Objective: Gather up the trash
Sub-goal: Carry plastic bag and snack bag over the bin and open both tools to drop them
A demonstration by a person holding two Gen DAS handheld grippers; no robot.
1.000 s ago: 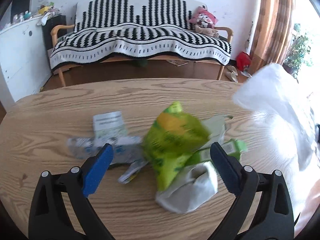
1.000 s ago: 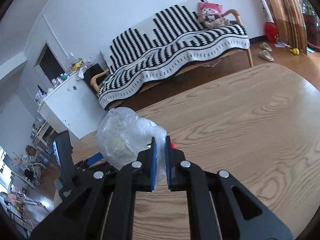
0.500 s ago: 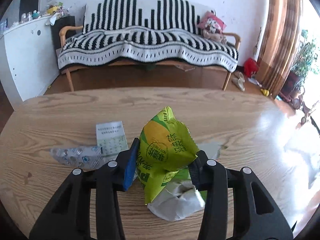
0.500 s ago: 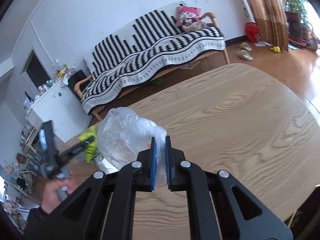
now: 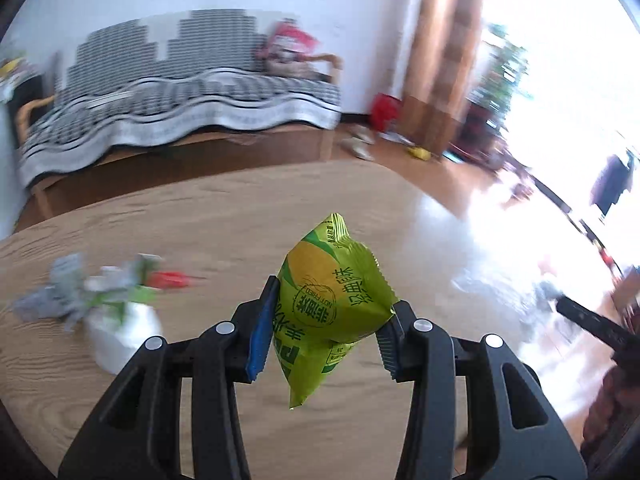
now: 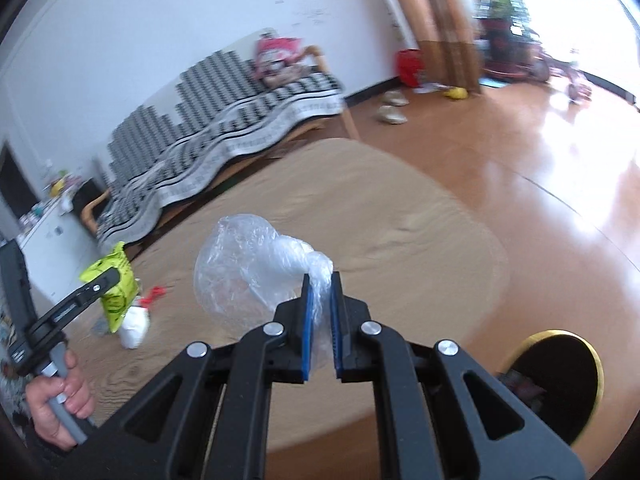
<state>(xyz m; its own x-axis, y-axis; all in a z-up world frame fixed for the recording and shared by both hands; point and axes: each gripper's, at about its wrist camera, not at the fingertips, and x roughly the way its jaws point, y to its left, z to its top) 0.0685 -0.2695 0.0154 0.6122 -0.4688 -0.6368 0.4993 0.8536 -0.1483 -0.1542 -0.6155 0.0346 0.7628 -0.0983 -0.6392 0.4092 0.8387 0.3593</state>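
The left gripper (image 5: 326,340) is clamped partway closed on a green snack packet (image 5: 330,308), lifted above the wooden desk (image 5: 224,224); the packet's long axis runs up and down, one crimped end pointing up, the other hanging below the pads. Left of the packet, a blurred litter pile (image 5: 100,304) lies on the desk. The right gripper (image 6: 320,324) is nearly closed, pinching a clear plastic bag (image 6: 248,264) by its neck above the desk.

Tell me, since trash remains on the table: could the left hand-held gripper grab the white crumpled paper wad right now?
Probably not: the left hand-held gripper is shut on the green and yellow snack bag, lifted off the wooden table. The white crumpled paper wad lies unobstructed, but the bag must go first.
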